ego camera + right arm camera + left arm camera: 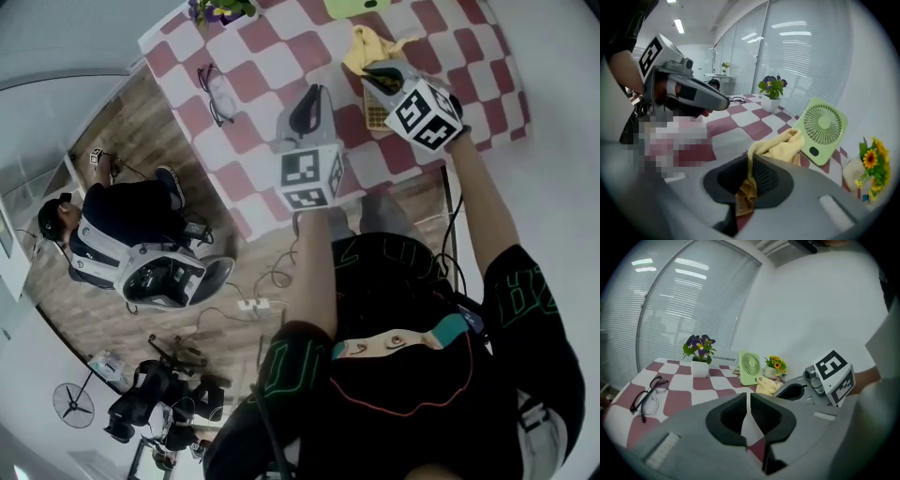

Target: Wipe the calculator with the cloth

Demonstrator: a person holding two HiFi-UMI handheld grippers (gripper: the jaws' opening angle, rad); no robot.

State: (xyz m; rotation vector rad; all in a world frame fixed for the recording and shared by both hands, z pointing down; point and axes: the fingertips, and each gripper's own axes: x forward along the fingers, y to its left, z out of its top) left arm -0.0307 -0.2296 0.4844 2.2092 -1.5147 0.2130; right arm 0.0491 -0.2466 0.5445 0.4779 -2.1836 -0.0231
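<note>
My right gripper (751, 161) is shut on a yellow cloth (777, 146), which bunches up beyond the jaws and hangs down between them. In the head view this gripper (377, 71) hovers over the right part of the checkered table (253, 56), with the cloth (368, 43) at its tip. A pale calculator (375, 112) with a grid of keys lies on the table just under the gripper. My left gripper (747, 400) is shut on nothing. It is held above the table to the left of the right gripper (797, 391), apart from both cloth and calculator.
On the table are black glasses (217, 94), a green desk fan (820, 127), a white pot of purple flowers (699, 355) and a small pot of sunflowers (776, 365). Past the table's left edge, a person (122, 225) sits on the wooden floor among cables.
</note>
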